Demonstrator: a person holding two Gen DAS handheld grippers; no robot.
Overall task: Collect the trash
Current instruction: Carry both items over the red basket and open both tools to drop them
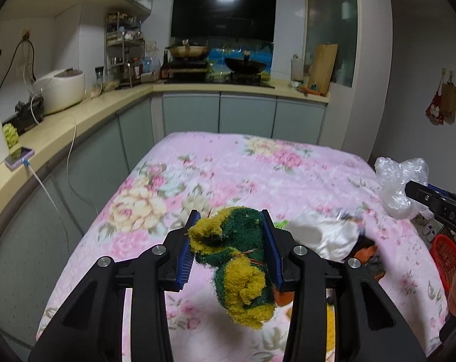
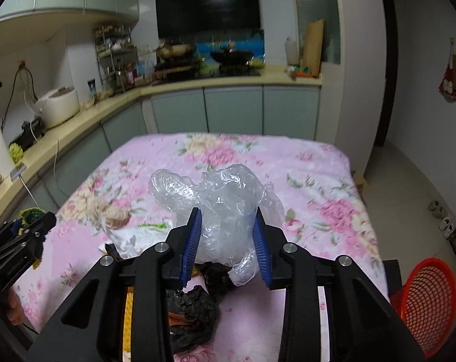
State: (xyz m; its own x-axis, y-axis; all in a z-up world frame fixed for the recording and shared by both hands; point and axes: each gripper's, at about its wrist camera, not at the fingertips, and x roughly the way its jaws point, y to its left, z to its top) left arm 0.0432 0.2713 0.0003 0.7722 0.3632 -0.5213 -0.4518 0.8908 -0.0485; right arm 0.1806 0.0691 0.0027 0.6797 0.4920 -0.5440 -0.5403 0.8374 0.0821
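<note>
Under kitchen cabinets (image 1: 197,114), floral tablecloth (image 1: 228,166)

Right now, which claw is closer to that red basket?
Right. The red basket sits just off the right claw, beyond the table edge; the left claw, holding the sponge, is farther across the table.

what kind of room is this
A home kitchen, most likely: a black range hood hangs over a wok on the stove, and a rice cooker sits on the counter.
</note>
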